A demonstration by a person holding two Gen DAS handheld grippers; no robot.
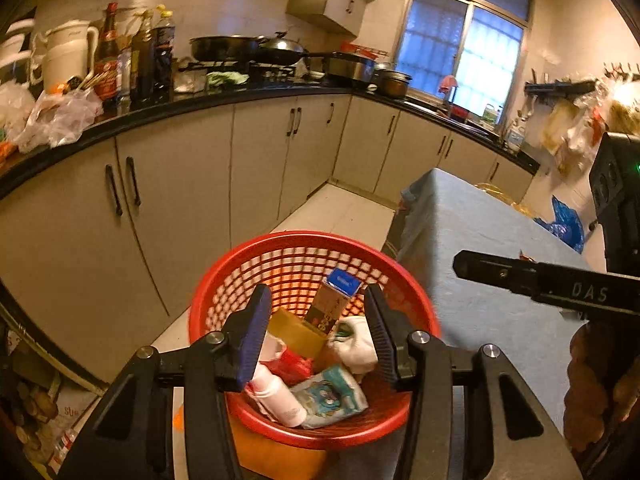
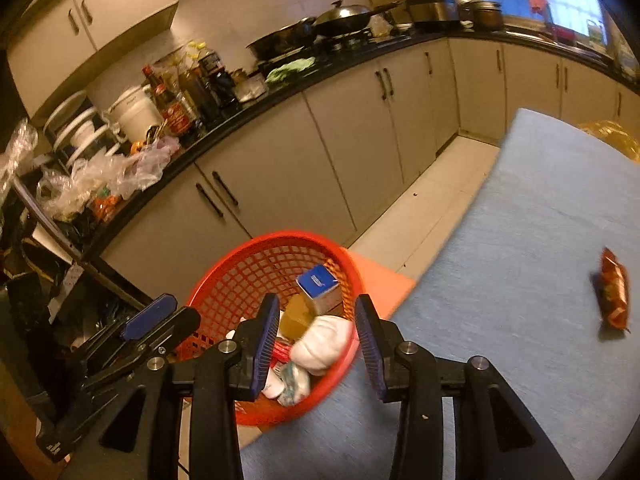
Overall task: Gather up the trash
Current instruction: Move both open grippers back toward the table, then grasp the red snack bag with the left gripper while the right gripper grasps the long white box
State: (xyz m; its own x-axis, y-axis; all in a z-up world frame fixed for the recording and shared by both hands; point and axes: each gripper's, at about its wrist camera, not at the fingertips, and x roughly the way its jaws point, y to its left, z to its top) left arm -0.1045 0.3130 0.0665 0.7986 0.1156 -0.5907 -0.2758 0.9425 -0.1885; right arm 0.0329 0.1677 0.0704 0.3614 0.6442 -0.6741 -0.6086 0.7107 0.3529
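progress: late, by my reading | red plastic mesh basket (image 1: pixel 240 280) beside blue-clothed desk (image 2: pixel 520 240) holds cartons, wrappers | left gripper (image 1: pixel 316 330), right gripper (image 2: pixel 316 344) half-open, empty above it | left: orange snack packet (image 2: pixel 614 290), desk's 3 o'clock

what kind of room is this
A home kitchen, most likely: a wok and pans on a stove, sauce bottles on a black countertop, and cabinets beneath it.

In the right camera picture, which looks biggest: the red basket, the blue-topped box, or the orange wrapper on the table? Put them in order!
1. Red basket, biggest by far.
2. Blue-topped box and orange wrapper: look about alike, so no ranking.
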